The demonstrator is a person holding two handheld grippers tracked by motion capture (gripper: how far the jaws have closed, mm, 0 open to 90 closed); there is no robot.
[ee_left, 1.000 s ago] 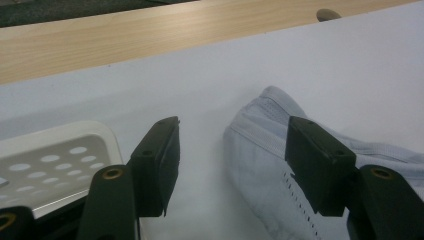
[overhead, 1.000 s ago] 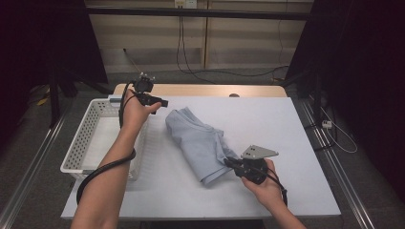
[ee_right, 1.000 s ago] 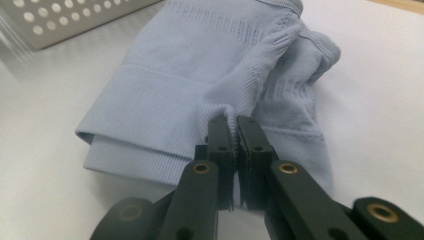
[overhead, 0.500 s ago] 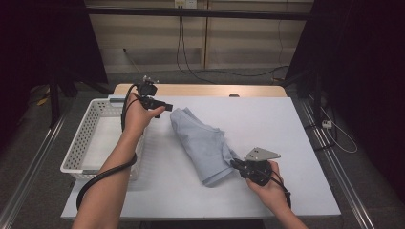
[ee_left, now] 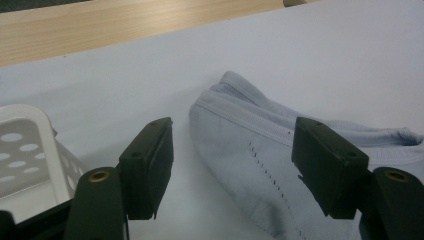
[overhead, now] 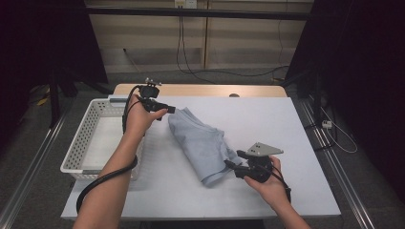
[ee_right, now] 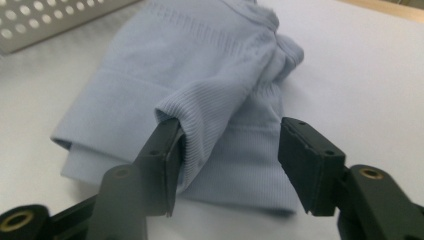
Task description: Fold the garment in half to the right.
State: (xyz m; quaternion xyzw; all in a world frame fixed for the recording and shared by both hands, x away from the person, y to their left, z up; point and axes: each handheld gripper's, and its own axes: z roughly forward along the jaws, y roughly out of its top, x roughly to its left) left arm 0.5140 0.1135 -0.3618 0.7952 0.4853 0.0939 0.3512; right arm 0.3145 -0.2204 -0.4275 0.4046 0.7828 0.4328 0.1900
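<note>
Two forearms enter from the bottom of the high view: the left arm stretched fwd, its hand gripping the left gripper (overhead: 168, 110) w/ jaws apart and nothing pinched, having just opened a bit more. The right hand, lower and nearer the person, holds the right gripper (overhead: 231, 160) pointing left, grey plate on top. Its jaws have just been opening and stand apart, a fold between them but not pressed.

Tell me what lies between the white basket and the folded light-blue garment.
Bare white table top separates the white basket from the light-blue garment; the high view shows it, with the left gripper hovering above that gap.
</note>
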